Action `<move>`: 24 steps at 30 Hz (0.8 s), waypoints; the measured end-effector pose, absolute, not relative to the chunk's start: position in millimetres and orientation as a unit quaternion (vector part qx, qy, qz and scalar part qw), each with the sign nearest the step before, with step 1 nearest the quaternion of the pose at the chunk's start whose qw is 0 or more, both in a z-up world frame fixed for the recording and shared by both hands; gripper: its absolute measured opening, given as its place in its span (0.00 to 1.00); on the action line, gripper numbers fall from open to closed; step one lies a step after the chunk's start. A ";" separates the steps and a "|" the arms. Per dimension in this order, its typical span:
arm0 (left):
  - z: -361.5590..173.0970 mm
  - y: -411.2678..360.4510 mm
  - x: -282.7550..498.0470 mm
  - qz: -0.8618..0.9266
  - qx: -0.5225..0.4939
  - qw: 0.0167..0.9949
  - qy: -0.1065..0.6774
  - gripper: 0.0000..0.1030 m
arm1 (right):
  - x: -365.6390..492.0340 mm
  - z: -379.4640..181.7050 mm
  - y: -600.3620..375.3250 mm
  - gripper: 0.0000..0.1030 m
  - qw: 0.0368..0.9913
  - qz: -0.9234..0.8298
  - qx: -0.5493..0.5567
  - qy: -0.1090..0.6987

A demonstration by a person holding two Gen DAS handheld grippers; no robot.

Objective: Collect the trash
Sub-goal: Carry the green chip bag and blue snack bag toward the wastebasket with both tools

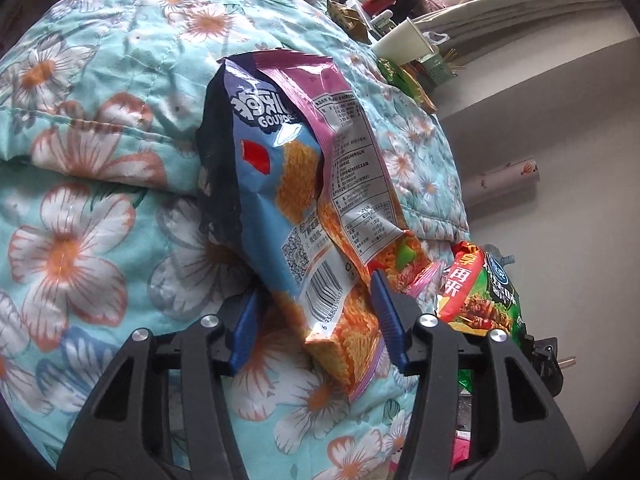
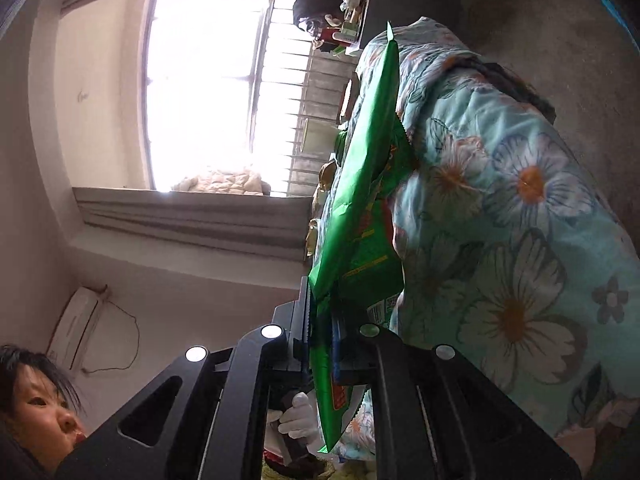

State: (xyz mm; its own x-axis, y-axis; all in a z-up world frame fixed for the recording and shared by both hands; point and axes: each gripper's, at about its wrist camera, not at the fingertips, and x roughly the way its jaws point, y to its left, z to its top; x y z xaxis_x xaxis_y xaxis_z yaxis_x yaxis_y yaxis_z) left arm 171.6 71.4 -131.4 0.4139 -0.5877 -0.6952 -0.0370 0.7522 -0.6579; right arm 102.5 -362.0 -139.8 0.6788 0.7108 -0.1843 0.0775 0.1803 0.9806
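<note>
Left gripper (image 1: 318, 320) low over the flowered quilt (image 1: 100, 200), jaws wide, one blue pad on each side of the lower end of a blue wrapper (image 1: 276, 200), not yet pinching it. Purple wrapper (image 1: 352, 148) overlapping the blue one, its lower edge just beside the right-hand pad; both lying flat along the quilt. Right gripper (image 2: 320, 344) clamped on a green wrapper (image 2: 360, 200), jaws narrow with the film between them, the bag hanging edge-on beside the quilt. More litter further up: a paper cup (image 1: 404, 42) and small packets (image 1: 404, 80) near the quilt's far edge, well apart from the left gripper. Step in hand, by the look of it: closing on the blue wrapper, possibly with the purple one together. Best done by pushing a little deeper so the pads meet over the flat sealed end and not the loose corner, then closing fully before lifting. Worth keeping the lower pad clear of the quilt, since soft cloth could bunch into the grip. Slippery film likely to slide out of a shallow hold; a straight lift away from the quilt probably safer than a drag. Green wrapper best kept clamped and out of the left gripper's path meanwhile.
</note>
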 end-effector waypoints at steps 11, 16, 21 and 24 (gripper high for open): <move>-126.2 59.8 173.1 -0.183 -0.270 0.807 0.493 0.07 | 89.5 -146.2 -365.0 0.17 0.679 0.205 0.619 0.338; -103.1 57.9 166.1 -0.197 -0.234 0.838 0.452 0.01 | 81.8 -143.0 -361.4 0.14 0.678 0.196 0.626 0.332; -75.6 60.1 159.1 -0.211 -0.214 0.860 0.412 0.00 | 77.3 -127.4 -355.1 0.09 0.696 0.201 0.613 0.315; -62.0 61.0 157.2 -0.216 -0.210 0.867 0.398 0.00 | 74.1 -115.5 -352.6 0.08 0.708 0.211 0.601 0.304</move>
State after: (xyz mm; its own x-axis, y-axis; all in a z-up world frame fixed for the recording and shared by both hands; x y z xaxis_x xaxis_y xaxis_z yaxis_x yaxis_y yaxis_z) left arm 157.2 61.0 -62.0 0.5908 -0.5411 -0.5985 0.2071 0.8186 -0.5358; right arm 74.1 -352.6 -115.5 0.7263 0.6643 -0.1764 0.0667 0.1874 0.9800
